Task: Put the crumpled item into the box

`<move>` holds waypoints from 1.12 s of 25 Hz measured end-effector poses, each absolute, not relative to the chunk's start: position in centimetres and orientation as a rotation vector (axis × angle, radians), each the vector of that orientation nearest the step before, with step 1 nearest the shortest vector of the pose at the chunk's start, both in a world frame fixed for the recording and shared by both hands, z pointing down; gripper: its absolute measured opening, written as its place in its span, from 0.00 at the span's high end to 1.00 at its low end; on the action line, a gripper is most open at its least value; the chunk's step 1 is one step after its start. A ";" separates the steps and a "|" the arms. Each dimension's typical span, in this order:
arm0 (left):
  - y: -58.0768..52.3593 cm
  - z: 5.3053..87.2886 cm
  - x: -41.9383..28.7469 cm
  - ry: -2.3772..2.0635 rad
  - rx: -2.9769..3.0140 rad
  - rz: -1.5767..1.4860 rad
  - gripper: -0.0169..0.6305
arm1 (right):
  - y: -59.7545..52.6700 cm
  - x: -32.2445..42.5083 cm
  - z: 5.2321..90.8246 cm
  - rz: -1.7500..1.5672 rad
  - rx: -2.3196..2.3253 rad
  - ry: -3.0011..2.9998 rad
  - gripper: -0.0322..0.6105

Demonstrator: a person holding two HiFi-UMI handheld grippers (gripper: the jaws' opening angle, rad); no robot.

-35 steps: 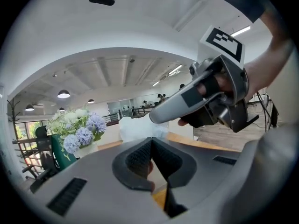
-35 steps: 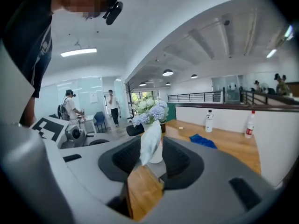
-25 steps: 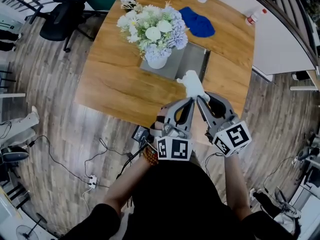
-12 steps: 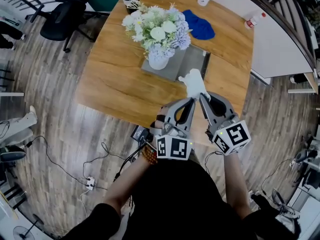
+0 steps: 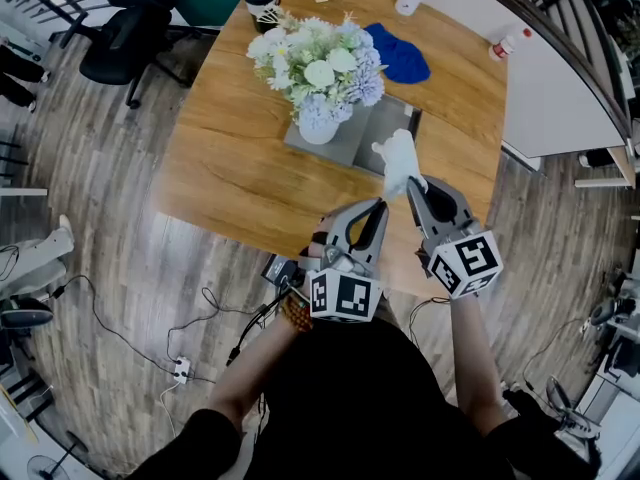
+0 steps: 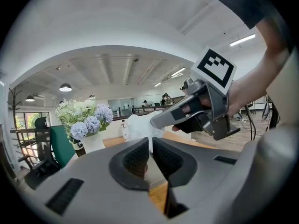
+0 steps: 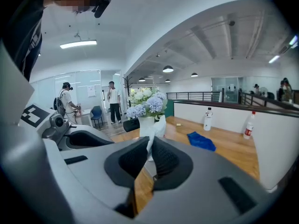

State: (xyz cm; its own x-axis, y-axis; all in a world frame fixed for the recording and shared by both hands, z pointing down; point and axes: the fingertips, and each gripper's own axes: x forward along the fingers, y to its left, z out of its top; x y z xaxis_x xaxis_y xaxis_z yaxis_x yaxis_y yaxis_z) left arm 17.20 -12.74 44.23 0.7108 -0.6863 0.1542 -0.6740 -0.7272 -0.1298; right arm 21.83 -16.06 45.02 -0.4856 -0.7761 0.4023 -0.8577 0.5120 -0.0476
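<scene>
The right gripper is closing its jaws on the white crumpled item. The item is sitting between the pads and sticking out past the tips, raised off the tabletop. In the right gripper view, the item is rising straight up from between the dark pads, which are pressing on it from both sides.

The left gripper is hovering just beside the right one, on its left and a little behind its tips. Its jaws are drawn together with only a thin slit between the pads, and nothing is clamped there. In the left gripper view, the crumpled item is showing just past the left gripper's tips, held by the other gripper.

The grey box is lying on the tabletop right ahead of the right gripper, with the held item hanging over its near edge. A white vase of flowers is standing ahead and to the left of both grippers, at the box's left side. A blue cloth is lying further ahead, beyond the box.
</scene>
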 end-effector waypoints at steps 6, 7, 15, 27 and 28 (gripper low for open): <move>-13.6 44.2 16.8 1.131 -2.875 -0.282 0.93 | -17.6 22.3 46.7 0.322 1.361 -2.377 0.91; -13.8 44.1 16.6 1.134 -2.880 -0.277 0.93 | -17.8 22.3 47.1 0.321 1.359 -2.373 0.91; -15.1 44.3 15.1 1.160 -2.892 -0.285 0.93 | -19.3 22.7 49.5 0.350 1.364 -2.328 0.91; -16.2 45.0 14.5 1.166 -2.929 -0.295 0.93 | -21.6 23.4 53.6 0.400 1.340 -2.267 0.91; -16.3 44.9 14.4 1.168 -2.930 -0.294 0.93 | -21.7 23.5 53.9 0.405 1.338 -2.263 0.91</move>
State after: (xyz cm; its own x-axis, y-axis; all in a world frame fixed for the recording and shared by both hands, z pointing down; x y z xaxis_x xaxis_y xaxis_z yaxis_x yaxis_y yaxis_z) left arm 14.37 -16.27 44.92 0.7109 -0.6795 0.1814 -0.6843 -0.7278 -0.0446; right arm 23.47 -21.74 53.94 -0.4091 -0.7367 0.5385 -0.8777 0.4791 -0.0113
